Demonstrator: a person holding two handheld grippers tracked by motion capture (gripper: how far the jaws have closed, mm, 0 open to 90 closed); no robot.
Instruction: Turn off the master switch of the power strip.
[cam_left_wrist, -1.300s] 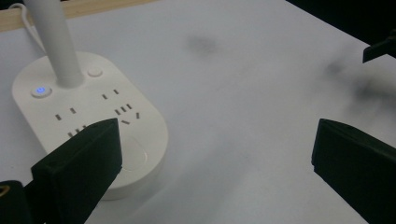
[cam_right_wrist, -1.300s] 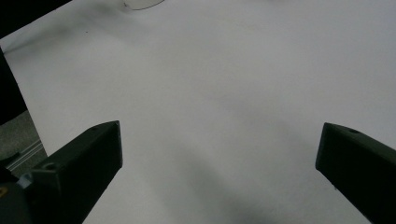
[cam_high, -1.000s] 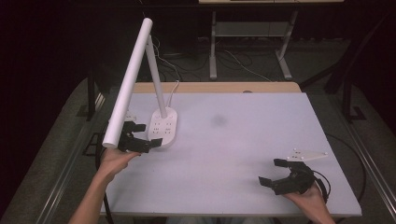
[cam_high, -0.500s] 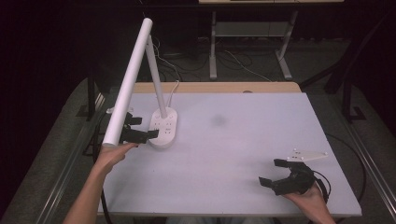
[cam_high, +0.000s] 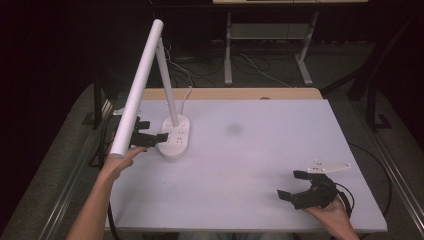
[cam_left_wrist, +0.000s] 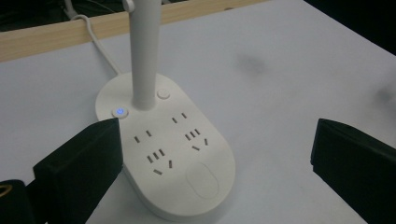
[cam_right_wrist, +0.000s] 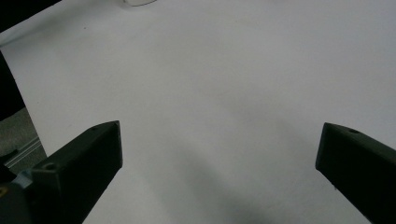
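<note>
White desk lamp base (cam_left_wrist: 166, 154) with sockets sits between the spread jaws of the left gripper (cam_high: 150, 140), one tip just beside its lit blue button (cam_left_wrist: 120, 112); pressing that button seems next, needing a small nudge forward; right gripper (cam_high: 300, 187) hangs released over bare table (cam_high: 260, 170).

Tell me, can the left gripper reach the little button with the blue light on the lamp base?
Probably yes. The left gripper is open at the lamp base, one finger beside the blue-lit button, nothing between.
</note>
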